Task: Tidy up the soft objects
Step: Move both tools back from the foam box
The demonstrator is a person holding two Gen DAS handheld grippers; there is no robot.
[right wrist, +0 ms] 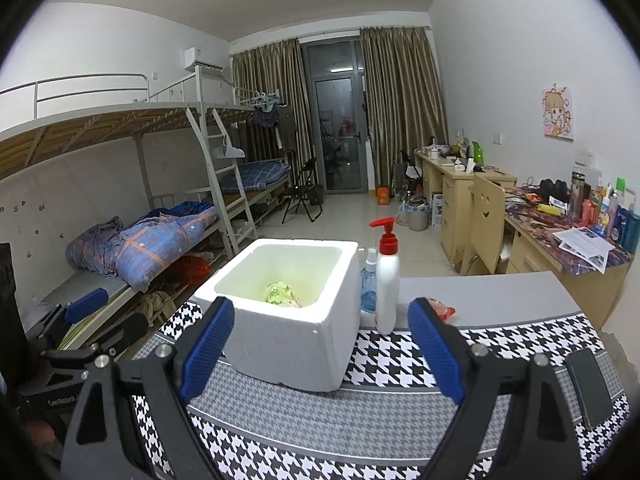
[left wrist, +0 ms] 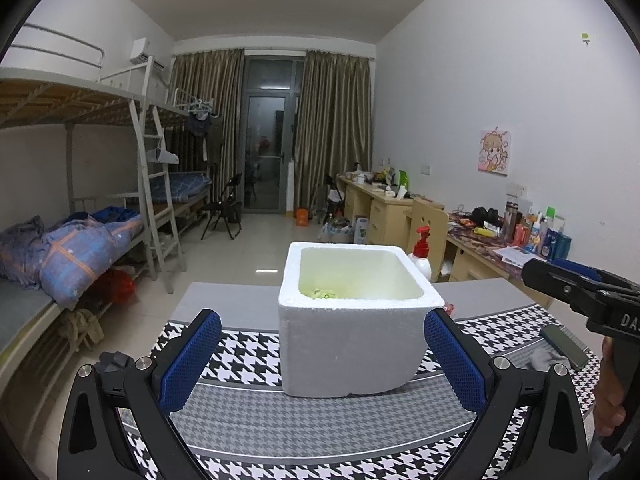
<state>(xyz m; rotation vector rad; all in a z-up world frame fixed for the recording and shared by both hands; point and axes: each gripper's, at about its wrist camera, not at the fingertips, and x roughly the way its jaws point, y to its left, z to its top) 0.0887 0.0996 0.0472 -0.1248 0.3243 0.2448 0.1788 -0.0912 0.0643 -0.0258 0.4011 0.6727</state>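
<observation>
Tabletop [right wrist: 500, 292], houndstooth cloth. White foam box [right wrist: 288, 332] sits mid-cloth, open-topped; inside, a crumpled green soft packet [right wrist: 280, 293] at the bottom (what else lies under it, cannot tell). Both claws spread wide and empty: left claw [left wrist: 322, 360] framing the box, right claw [right wrist: 320, 350] just short of it. Step in hand, by my reading: between picks. Next move calls for another soft item; a red packet [right wrist: 442, 309] lies beside the pump bottle [right wrist: 387, 284], near the right claw.
</observation>
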